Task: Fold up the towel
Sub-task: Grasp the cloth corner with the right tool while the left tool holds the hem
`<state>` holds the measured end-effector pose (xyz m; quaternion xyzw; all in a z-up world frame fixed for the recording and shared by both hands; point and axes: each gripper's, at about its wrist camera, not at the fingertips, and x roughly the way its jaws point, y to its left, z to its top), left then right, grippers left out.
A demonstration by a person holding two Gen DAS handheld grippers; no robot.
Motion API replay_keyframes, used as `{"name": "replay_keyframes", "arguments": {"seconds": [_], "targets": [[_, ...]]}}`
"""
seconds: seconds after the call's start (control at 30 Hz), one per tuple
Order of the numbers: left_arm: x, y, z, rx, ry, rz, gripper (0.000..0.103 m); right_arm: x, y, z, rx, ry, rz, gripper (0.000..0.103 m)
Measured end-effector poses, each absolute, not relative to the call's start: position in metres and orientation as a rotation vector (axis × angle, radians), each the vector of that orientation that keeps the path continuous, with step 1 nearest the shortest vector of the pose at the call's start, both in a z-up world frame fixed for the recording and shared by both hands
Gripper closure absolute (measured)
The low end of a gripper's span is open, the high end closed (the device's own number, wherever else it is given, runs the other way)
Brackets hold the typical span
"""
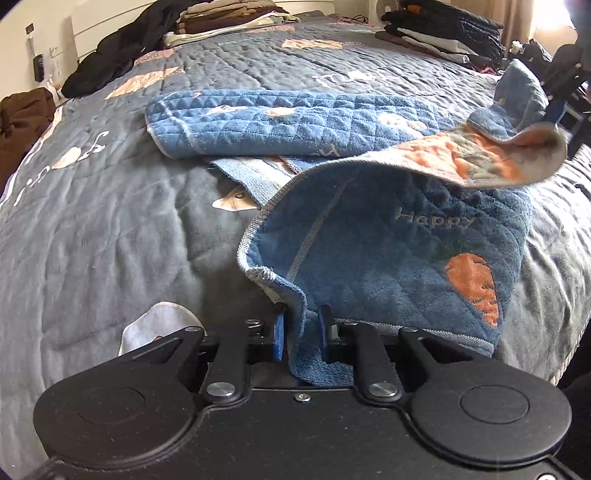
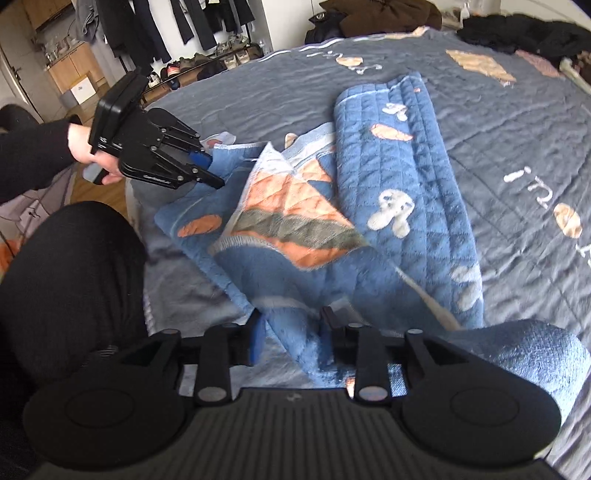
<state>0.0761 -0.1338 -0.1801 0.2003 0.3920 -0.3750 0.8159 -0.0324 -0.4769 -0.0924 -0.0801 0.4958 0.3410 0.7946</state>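
Together, the left gripper (image 1: 301, 334) and right gripper (image 2: 291, 334) each pinched an edge of the blue quilted towel with orange carrot patches (image 1: 388, 236), lifting its near half off the grey patterned bedspread (image 1: 110, 221); its far part lay folded there.

Bare quilt (image 1: 110, 229) left of towel (image 1: 388, 236), clothes piles (image 1: 443, 33) crowding far edge

Blue quilted terry towel (image 1: 388, 236) with orange carrot motifs, partly folded, near edge lifted and curling, far portion flat on bed.
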Motion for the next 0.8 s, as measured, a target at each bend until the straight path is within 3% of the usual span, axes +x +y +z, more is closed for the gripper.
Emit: {"name": "replay_keyframes", "arguments": {"seconds": [0.13, 0.33, 0.8], "targets": [[0.076, -0.134, -0.181, 0.432, 0.839, -0.803, 0.084, -0.042, -0.476, -0.065, -0.189, 1.070, 0.772, 0.060], [0.076, -0.135, -0.182, 0.434, 0.843, -0.803, 0.084, -0.008, -0.472, -0.071, -0.288, 1.049, 0.738, 0.048], [0.077, -0.132, -0.186, 0.402, 0.849, -0.803, 0.083, 0.053, -0.459, -0.121, -0.433, 1.098, 0.713, 0.050]]}}
